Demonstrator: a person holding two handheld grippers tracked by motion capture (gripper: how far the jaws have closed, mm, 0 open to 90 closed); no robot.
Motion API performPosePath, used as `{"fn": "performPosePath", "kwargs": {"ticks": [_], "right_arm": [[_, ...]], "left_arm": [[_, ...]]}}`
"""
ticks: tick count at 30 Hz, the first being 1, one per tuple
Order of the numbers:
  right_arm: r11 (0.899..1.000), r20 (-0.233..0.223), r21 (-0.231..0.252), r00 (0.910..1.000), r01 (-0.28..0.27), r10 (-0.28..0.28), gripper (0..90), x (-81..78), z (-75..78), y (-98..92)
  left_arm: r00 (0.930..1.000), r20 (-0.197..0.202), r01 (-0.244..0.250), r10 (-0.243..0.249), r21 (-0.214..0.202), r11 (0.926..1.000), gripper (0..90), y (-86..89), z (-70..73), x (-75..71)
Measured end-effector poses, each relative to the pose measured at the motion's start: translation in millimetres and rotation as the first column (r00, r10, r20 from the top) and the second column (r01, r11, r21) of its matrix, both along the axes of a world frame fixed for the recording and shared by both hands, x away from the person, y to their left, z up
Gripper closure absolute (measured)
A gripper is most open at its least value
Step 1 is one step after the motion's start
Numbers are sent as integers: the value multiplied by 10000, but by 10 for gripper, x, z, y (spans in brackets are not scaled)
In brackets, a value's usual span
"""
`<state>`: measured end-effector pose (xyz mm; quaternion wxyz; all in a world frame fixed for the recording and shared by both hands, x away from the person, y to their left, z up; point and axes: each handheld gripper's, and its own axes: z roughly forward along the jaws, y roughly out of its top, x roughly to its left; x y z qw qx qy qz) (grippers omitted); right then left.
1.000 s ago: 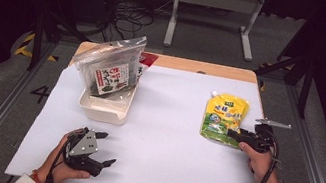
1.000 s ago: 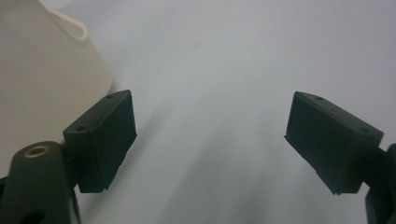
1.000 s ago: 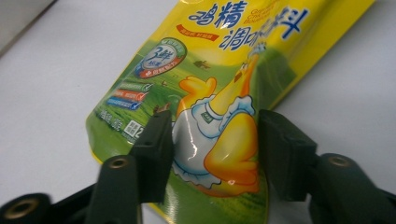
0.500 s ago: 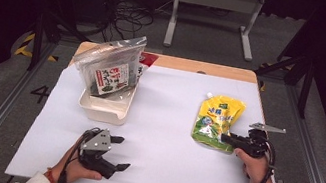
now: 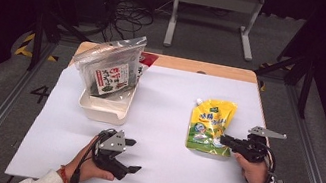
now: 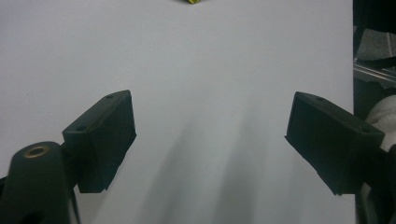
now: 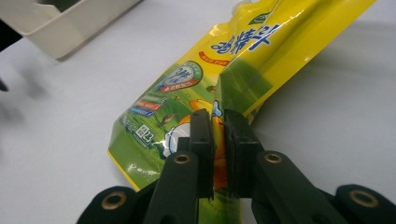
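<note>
On the table (image 5: 152, 171): a white sheet covers the top, with bare wood showing along the far edge.
Right claw (image 7: 218, 122): clenched on the pouch, its two black jaws pressed flat against a raised fold of the film with only the film between them.
Right claw, from above (image 5: 224, 140): it lies low at the table's right side, pointing left, with its tips on the pouch's near right corner.
Pouch (image 5: 209, 125): yellow and green, spouted at its far end, lying on the sheet right of centre, its long side running away from the person.
Pouch, up close (image 7: 196, 88): the gripped edge is pulled up off the sheet and creased, while the rest slopes down to the table.
Left claw (image 6: 210, 135): released, jaws spread wide, nothing between them but white sheet.
Left claw, from above (image 5: 131, 156): near the front edge, left of centre, pointing right, touching no object.
Left hand (image 5: 86, 167): wrapped around the claw's body from below, a red band at the wrist.
Right hand (image 5: 252, 171): behind its claw, a white sleeve at the corner.
Tub (image 5: 103, 108): cream, rectangular, at the far left, well apart from both claws.
Bag (image 5: 109, 69): clear, with dark contents and a printed label, standing tilted in the tub.
</note>
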<state>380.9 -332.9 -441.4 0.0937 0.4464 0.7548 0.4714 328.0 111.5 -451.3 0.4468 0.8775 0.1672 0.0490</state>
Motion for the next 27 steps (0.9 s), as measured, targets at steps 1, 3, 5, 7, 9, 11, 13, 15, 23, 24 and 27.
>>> {"fn": "performPosePath", "kwargs": {"ticks": [1,3,5,7,9,11,13,15,23,24,27], "right_arm": [[10000,111,-18,9999,-38,38,829,-5,5,7],[9997,129,-7,9996,-253,253,834,-29,15,54],[9988,268,-20,9984,-496,496,837,-54,20,121],[9975,437,-24,9966,-700,700,839,-77,39,185],[9960,613,-122,9941,-885,891,841,-99,69,233],[9936,850,-80,9899,-1129,1132,853,-129,97,279],[9927,972,-102,9879,-1206,1210,855,-155,109,319],[9905,1106,-138,9843,-1368,1375,855,-177,123,364],[9768,1583,-280,9639,-2124,2142,861,-291,199,588],[9758,1655,-299,9616,-2168,2187,861,-306,210,612],[9716,1694,-312,9568,-2346,2365,861,-326,216,656]], "left_arm": [[10000,-50,-10,10,-56,10000,162,-16,4,18],[9998,-187,21,-25,-211,9998,162,-47,8,50],[9989,-461,15,-32,-382,9993,162,-88,13,106],[9973,-735,-57,16,-559,9984,162,-138,14,171],[9966,-819,-134,82,-636,9979,162,-191,16,225],[9962,-873,-99,37,-703,9975,162,-239,18,260],[9970,-776,0,-47,-602,9982,162,-297,28,287],[9961,-877,22,-74,-602,9982,162,-344,21,303],[9874,-1575,56,-140,-540,9985,160,-450,-60,350],[9860,-1665,30,-117,-524,9986,158,-450,-66,359],[9845,-1747,-221,145,-415,9989,149,-455,-89,370]]}}
